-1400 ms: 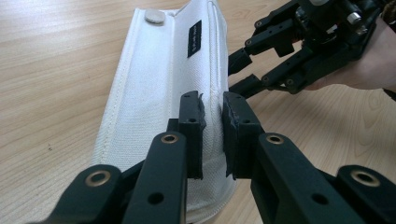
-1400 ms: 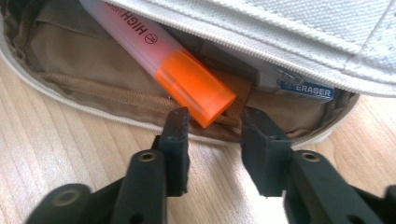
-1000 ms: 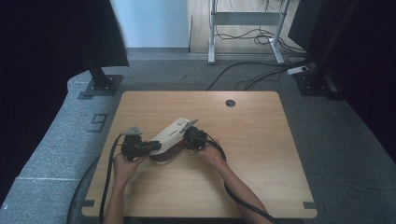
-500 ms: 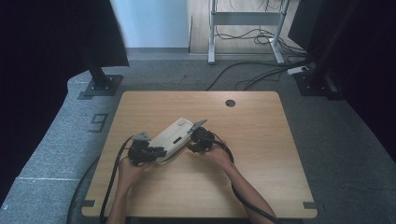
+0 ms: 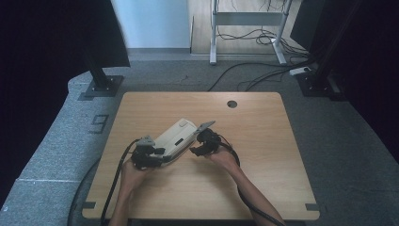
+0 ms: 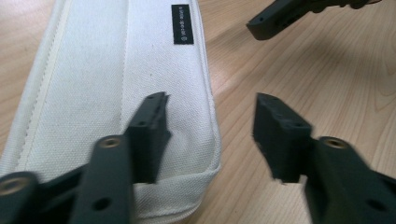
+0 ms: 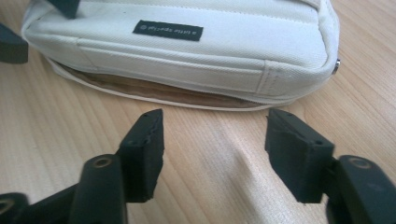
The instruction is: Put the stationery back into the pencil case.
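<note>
High view: the white pouch [image 5: 176,139] lies slanted on the bench [image 5: 263,179], near-left of the middle, with the left gripper [image 5: 147,155] at its near end and the right gripper [image 5: 201,145] just off its right side.

Left gripper view: jaws have just been opening, nothing pinched; one hovers over the pouch's corner, the other over bare wood.

Right gripper view: jaws also just opening, parted and empty, short of the pouch's long side. Looks like they've set it down flat.
</note>
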A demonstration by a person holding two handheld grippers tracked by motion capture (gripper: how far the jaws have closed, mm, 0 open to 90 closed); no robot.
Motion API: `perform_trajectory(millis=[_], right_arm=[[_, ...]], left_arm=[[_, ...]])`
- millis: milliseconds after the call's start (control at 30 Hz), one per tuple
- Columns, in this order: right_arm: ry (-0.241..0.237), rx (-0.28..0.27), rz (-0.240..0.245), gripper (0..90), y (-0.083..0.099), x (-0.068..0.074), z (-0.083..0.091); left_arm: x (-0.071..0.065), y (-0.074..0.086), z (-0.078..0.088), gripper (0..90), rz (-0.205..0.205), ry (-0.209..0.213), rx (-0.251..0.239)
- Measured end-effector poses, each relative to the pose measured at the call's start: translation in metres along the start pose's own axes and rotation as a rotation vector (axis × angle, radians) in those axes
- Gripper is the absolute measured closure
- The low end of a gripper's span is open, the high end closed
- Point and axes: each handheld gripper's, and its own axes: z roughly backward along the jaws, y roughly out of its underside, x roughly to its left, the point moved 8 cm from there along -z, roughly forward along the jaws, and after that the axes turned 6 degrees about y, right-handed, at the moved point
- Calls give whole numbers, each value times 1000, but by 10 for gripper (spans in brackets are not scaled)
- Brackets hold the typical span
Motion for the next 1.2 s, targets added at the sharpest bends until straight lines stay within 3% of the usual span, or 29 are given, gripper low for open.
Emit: perform_trajectory(millis=[200, 300, 433, 567, 833, 1200], right_arm=[[1, -33, 8, 257, 0, 2, 10], [-2, -42, 12, 219, 1, 3, 16], [5, -51, 10, 192, 4, 2, 23], [11, -54, 20, 163, 9, 1, 30], [30, -58, 27, 132, 17, 1, 46], [58, -81, 21, 92, 41, -6, 71]], left_arm=[[-1, -1, 2, 301, 14, 3, 1], [-5, -4, 6, 270, 26, 28, -17], [-8, -6, 12, 219, 24, 32, -24], [-11, -5, 14, 173, -4, 10, -7], [-16, -6, 24, 131, -40, -24, -17], [-15, 6, 34, 27, -61, -67, 6]])
